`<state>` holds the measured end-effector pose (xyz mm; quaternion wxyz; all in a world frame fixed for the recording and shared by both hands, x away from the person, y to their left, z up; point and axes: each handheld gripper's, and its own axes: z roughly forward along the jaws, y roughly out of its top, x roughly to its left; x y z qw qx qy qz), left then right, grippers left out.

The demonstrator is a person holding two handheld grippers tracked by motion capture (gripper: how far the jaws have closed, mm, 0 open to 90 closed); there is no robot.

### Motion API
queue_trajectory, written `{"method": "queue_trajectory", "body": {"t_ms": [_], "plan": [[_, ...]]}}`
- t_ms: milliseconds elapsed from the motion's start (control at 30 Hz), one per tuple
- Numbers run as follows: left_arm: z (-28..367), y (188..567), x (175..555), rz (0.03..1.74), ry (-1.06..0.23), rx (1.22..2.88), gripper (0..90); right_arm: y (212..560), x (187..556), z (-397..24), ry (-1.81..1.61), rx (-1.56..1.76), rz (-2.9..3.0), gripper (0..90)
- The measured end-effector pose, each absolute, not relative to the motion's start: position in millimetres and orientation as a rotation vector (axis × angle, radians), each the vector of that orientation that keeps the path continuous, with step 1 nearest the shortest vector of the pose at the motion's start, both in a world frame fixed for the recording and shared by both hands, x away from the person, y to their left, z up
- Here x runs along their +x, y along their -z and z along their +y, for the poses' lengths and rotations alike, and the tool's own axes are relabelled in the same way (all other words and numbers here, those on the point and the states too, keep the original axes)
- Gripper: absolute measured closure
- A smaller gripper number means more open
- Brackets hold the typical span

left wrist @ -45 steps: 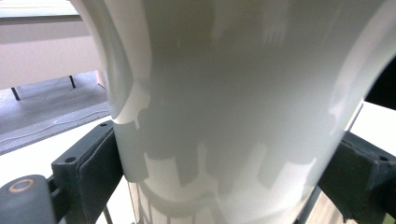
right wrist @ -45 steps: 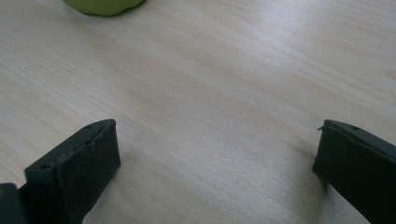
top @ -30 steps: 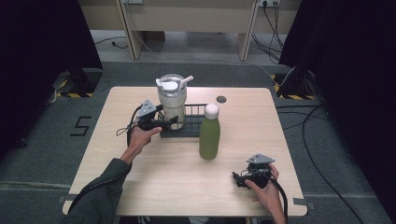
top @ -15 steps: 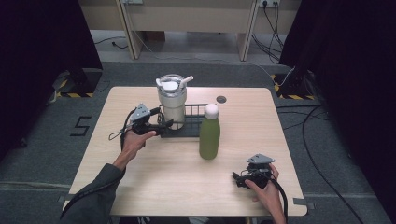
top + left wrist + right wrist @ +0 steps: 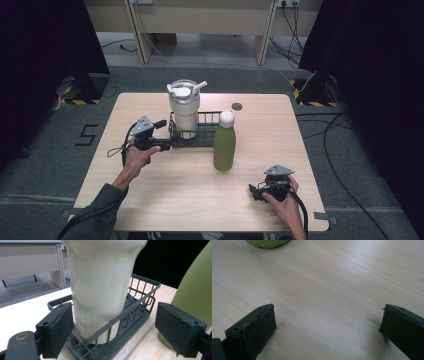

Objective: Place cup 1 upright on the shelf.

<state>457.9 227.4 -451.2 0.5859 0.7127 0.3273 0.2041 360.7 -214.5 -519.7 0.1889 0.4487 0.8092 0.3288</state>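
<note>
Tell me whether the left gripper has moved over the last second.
Yes. In the high view the left gripper has drawn back slightly toward the table's left side, away from the wire rack holding the tumbler.

The left tool [image 5: 161, 135] is held in the left hand [image 5: 136, 156] at the left half of the surface [image 5: 165, 200], with the forearm extended forward from the lower left in a dark sleeve [image 5: 95, 212]. Its jaws are spread wide and directed to the right. The right tool [image 5: 256, 190] is held in the right hand [image 5: 282, 202] near the front right edge, low over the surface. Its jaws are parted wide and directed to the left.
</note>
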Motion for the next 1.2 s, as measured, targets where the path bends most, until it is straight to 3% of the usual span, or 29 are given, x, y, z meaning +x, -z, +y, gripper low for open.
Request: {"method": "queue_trajectory", "body": {"t_ms": [1200], "plan": [[241.7, 493.4, 388.0, 0.772, -0.433, 1.778, 14.8, 519.7, 360.6, -214.5, -0.923, 1.262, 2.275, 0.4]]}}
